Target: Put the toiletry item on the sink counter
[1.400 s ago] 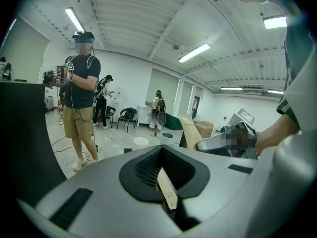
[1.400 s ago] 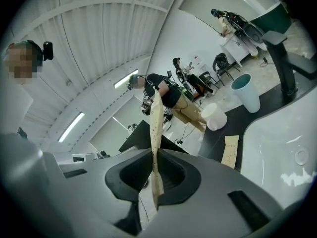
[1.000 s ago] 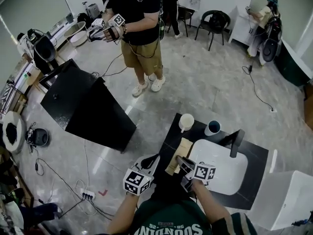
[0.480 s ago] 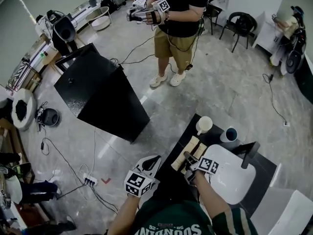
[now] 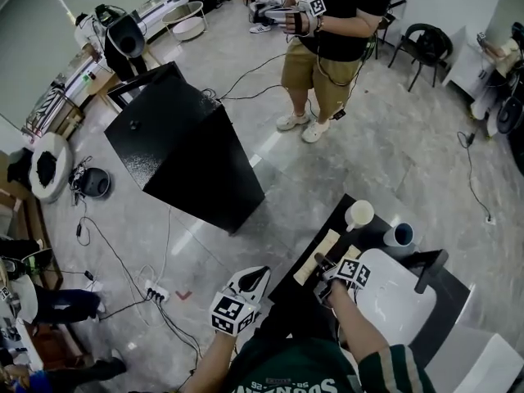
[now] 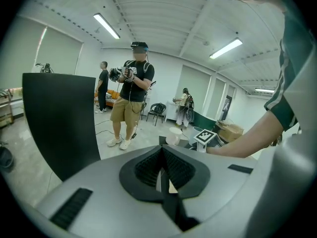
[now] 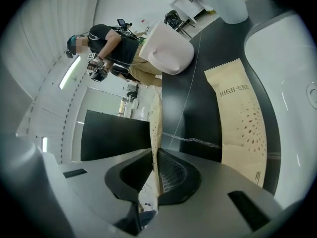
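A beige toiletry packet (image 7: 154, 133) stands edge-on between the pads of my right gripper (image 7: 154, 175), which is shut on it. In the head view this gripper (image 5: 322, 264) is over the left part of the black sink counter (image 5: 377, 240), and the packet (image 5: 315, 257) stretches out ahead of it. A second beige packet (image 7: 242, 118) lies flat on the counter beside the white sink basin (image 7: 292, 78). My left gripper (image 5: 255, 278) hangs off the counter's left edge, shut with nothing in it (image 6: 162, 170).
A white cup (image 5: 359, 214) and a dark cup (image 5: 399, 235) stand at the counter's far side, with a black faucet (image 5: 431, 270) behind the basin (image 5: 393, 301). A black slanted cabinet (image 5: 184, 158), floor cables, a power strip (image 5: 151, 291) and a standing person (image 5: 336, 23) are to the left and ahead.
The head view has swung, so the counter sits further right and lower. My right gripper keeps its hold on the packet at the same spot on the counter. The left gripper has barely moved.
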The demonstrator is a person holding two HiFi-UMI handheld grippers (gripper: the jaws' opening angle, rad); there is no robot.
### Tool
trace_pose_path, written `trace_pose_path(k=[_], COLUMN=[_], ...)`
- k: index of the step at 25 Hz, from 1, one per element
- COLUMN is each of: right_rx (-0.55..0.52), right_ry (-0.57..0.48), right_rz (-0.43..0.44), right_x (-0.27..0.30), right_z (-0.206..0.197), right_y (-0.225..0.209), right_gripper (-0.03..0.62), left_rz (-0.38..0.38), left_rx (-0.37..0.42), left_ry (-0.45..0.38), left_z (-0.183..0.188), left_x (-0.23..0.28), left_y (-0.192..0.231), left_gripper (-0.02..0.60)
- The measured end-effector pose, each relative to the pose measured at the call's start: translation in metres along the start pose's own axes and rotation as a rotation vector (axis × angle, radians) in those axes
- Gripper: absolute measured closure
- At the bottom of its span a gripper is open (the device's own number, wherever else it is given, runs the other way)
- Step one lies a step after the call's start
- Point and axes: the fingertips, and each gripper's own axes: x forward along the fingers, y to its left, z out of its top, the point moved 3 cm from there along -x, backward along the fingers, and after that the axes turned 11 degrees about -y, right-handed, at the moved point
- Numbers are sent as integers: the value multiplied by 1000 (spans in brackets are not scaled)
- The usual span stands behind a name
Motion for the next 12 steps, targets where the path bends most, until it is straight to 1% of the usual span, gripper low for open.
trace_pose_path(k=[8,12], right_rx=[-21,-11], right_ry=[31,55], right_rz=[-45,-45], right_x=[13,15], right_z=[-7,-11], right_y=[-7,-9], right_gripper=[533,533], left_rz=[11,4], left_rx=[-5,-5], left_ry=[4,4], left_z=[-3,-2], left_x=[-5,-5], left_y=[9,10], left_gripper=[571,571])
